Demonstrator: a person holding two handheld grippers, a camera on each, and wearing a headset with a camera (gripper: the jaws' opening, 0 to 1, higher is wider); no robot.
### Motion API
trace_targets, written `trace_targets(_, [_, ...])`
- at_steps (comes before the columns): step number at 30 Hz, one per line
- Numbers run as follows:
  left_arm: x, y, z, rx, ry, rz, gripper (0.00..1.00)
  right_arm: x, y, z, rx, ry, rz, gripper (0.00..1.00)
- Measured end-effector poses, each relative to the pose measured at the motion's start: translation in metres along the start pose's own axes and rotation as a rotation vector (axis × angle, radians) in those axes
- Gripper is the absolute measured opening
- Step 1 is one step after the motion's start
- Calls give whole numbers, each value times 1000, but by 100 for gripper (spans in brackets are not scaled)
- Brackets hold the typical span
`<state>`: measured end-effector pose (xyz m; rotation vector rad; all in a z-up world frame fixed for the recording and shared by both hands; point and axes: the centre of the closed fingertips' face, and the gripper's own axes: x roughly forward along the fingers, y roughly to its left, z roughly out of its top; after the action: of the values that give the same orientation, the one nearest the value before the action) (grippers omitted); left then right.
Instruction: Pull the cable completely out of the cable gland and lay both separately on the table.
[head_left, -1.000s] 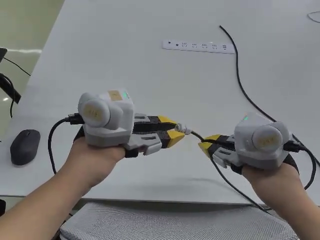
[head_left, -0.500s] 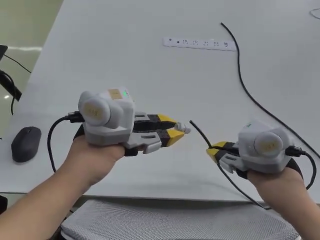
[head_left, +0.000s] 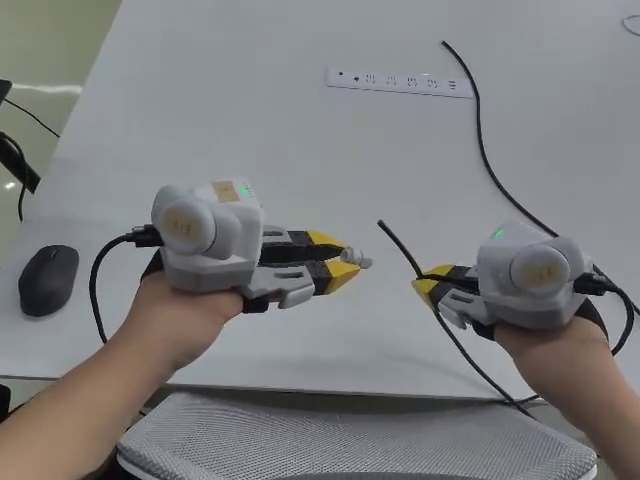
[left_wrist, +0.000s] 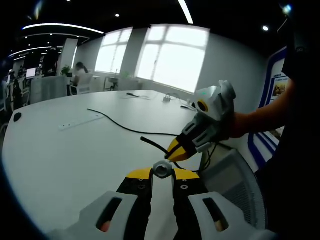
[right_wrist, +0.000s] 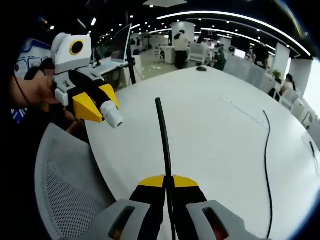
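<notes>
Currently the left tool (head_left: 348, 265) is closed on the cable gland (head_left: 362, 262), and the right tool (head_left: 426, 286) is clamped narrow on the cable (head_left: 398, 246). Both are held above the bench (head_left: 250, 140). Opposed grips let the parts separate along one axis. The cable's free end stands clear of the gland. One second earlier the cable ran into the gland; the gap has since widened.

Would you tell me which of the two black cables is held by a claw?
The cable clamped in the right claw, its free end in the air; the other cable lies untouched on the table, running past the power strip.
</notes>
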<state>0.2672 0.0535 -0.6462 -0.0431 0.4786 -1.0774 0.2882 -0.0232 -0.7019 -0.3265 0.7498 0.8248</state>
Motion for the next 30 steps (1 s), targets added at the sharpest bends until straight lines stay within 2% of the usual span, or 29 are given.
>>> trace_targets(8, [-1,5,-13,2,-7,14,15,5,0,15,-42,22,15,0])
trace_targets(11, [-2,9,-17,28,-6,26,15,9,1,23,-65,28,27,0])
trace_targets(17, [-6,18,-22,18,-20,43,15,16,-3,37,-94,40,32,0])
trace_targets(25, [-14,32,-42,-13,-19,75,15,36,-8,66,-124,32,56,0])
trace_targets(30, [-18,37,-55,-13,-15,83,15,51,-3,81,-152,27,74,0])
